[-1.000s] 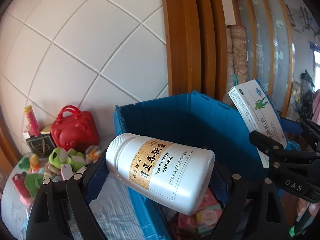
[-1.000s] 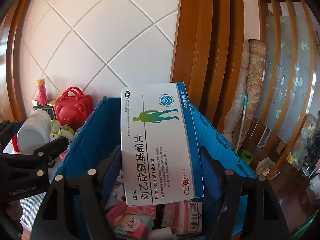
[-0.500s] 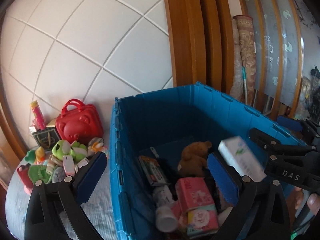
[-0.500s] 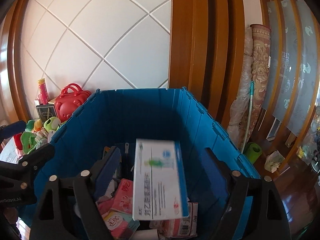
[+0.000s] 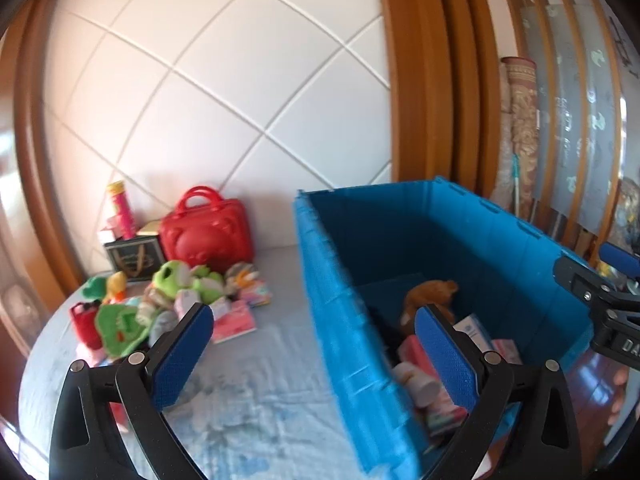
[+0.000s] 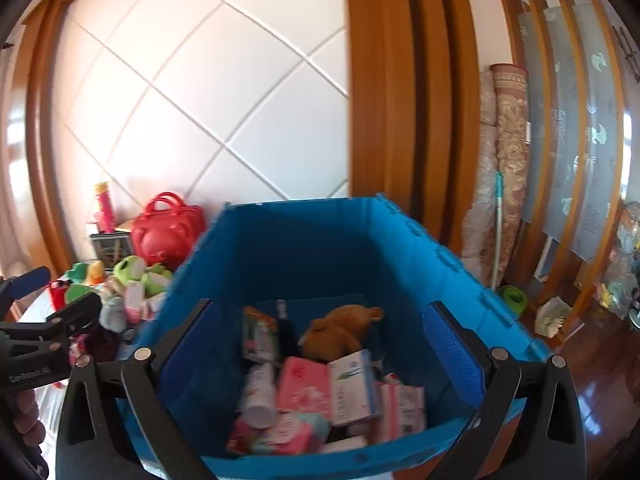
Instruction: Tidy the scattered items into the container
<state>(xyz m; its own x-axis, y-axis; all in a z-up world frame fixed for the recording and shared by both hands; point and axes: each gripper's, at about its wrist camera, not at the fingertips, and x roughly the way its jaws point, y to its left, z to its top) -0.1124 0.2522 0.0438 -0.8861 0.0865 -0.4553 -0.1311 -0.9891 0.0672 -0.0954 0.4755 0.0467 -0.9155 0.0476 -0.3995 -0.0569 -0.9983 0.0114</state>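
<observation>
The left gripper (image 5: 310, 336) has its fingers spread wide and nothing is between them. It hangs over the left rim of the blue crate (image 5: 332, 280), so that one blue pad (image 5: 182, 354) is over the bed and the other is over the inside of the crate. The right gripper (image 6: 320, 338) is over the near edge of the same crate (image 6: 456, 264); its jaws are opening, with nothing between the pads (image 6: 450, 348).

Inside the crate lie the things already tidied: a white and blue medicine box (image 6: 354, 386) leaning on pink tissue packs (image 6: 302, 384), a white bottle (image 6: 258, 394) on its side to the left of them, and a brown plush bear (image 6: 340, 330) further back. In the left wrist view the bottle (image 5: 418, 382) is just behind the right pad.

The scattered items that remain are on the bed (image 5: 256, 392), which has a light blue sheet, to the left of the crate. There is a green plush frog (image 5: 178, 278), a green bib (image 5: 120, 330), a small red toy (image 5: 84, 324) and a flat pink pack (image 5: 234, 322) near the middle. Behind this pile, against the padded white headboard (image 5: 208, 96), stands a red bear-shaped case (image 5: 208, 236) with a handle, and beside it a dark box (image 5: 134, 258) and a pink tube (image 5: 120, 210).

At the right edge of the left wrist view a part of the right gripper's black frame shows.
</observation>
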